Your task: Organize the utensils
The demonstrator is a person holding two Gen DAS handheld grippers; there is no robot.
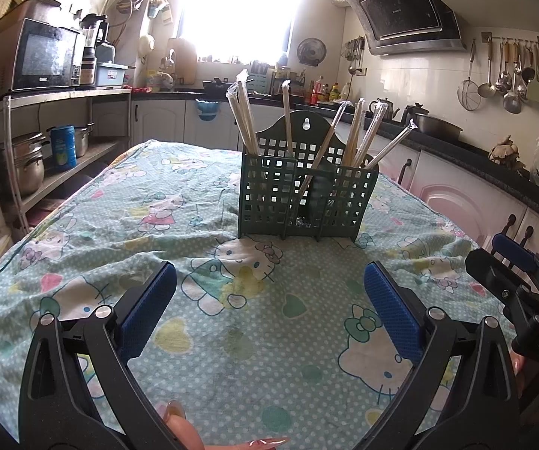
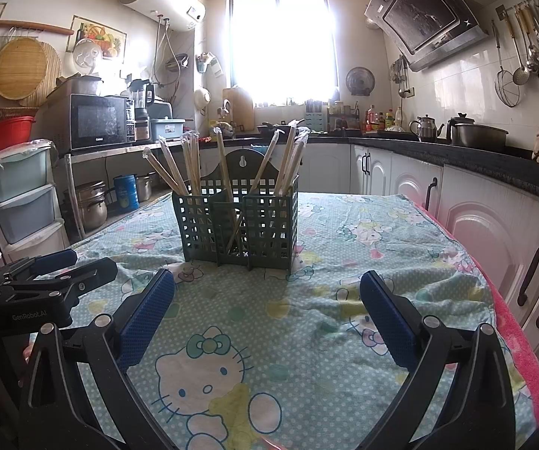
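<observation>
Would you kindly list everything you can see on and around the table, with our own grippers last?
Holder: one, dark green, lattice-sided, upright at mid-table.
Wrapped chopsticks: several pairs, exact count unclear, pale wood in clear sleeves, standing tilted in the holder's compartments.
Tablecloth: one, light green with cartoon cats, covering the table.
Microwave: one, black, on the left shelf.
Pots: a few, steel, on the lower left shelf.
Hood: one, black, on the right wall.
Ladles: several, metal, hanging on the right wall.
Kettle: one, steel, on the right counter.
Left gripper: black with blue pads, open, holding nothing.
Right gripper: the same, open, holding nothing.
</observation>
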